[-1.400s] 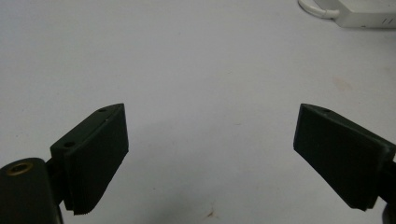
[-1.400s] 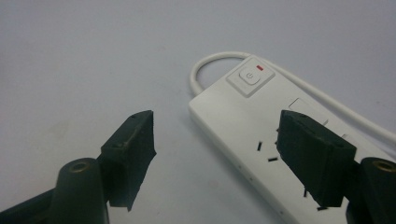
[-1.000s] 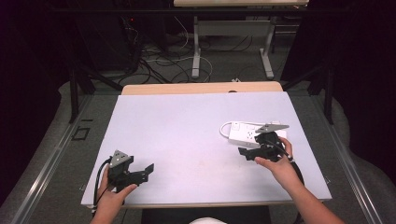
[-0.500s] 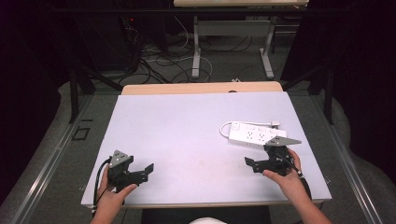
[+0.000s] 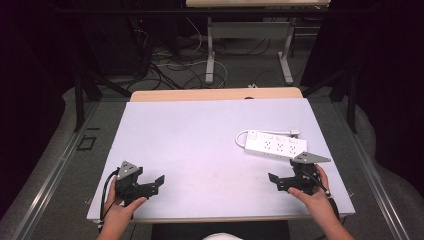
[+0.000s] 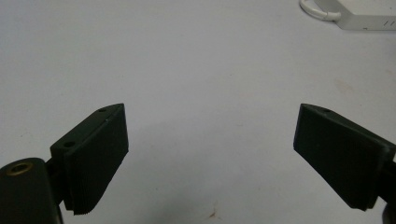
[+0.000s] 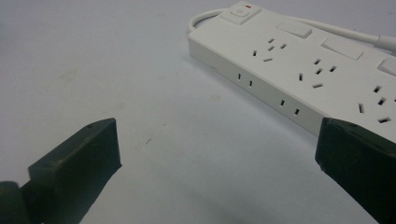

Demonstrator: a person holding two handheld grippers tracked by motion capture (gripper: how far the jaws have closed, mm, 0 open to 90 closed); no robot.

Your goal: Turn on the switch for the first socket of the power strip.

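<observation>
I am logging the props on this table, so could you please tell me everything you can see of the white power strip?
The power strip is a long white block, plastic by its look, lying flat on the table's right half. Its top carries rows of socket slots, several flat rectangular buttons and a rocker switch with a small red mark at one end. More slots line its side. A white cable loops out from the switch end. Nothing is plugged in, and neither gripper touches it.
</observation>
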